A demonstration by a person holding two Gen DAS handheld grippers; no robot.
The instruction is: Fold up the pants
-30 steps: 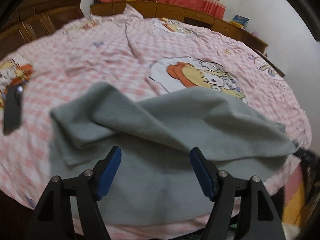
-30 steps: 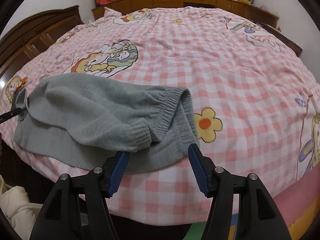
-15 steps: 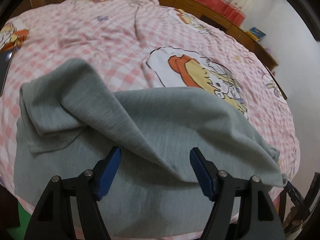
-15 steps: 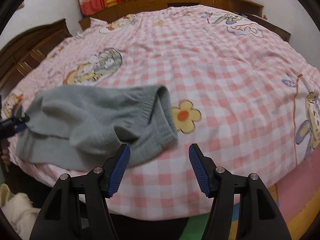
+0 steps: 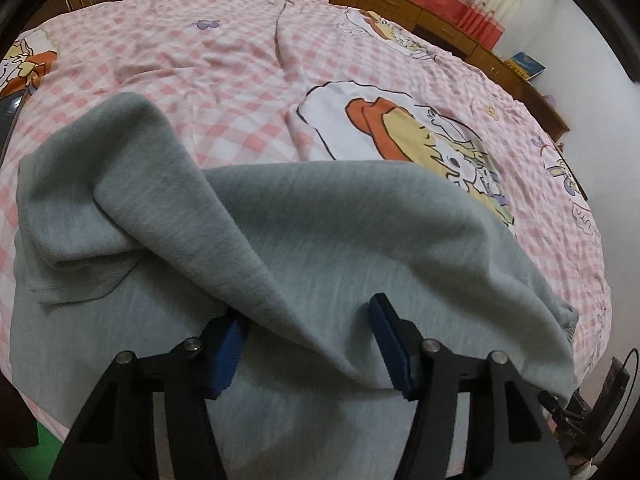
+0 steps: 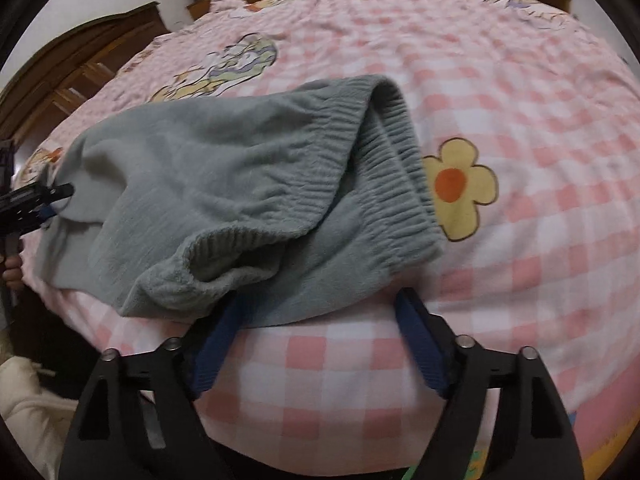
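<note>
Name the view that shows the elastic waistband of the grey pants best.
The right wrist view: the ribbed waistband lies open and unobstructed just beyond the right gripper. The left wrist view shows only smooth grey pants fabric, with no ribbing clearly visible.

No legible text, label, brand, number or sign is found in either view. Only cartoon figures and a flower are printed on the pink checked bedsheet (image 5: 240,60), without lettering. A blue book (image 5: 527,65) is seen on the wooden ledge in the left wrist view, but its cover print is too small to be read. Faint pale marks are seen on a dark device (image 5: 568,430) at the lower right edge of that view; they cannot be made out. The grey pants (image 6: 224,168) carry no visible tag.
</note>
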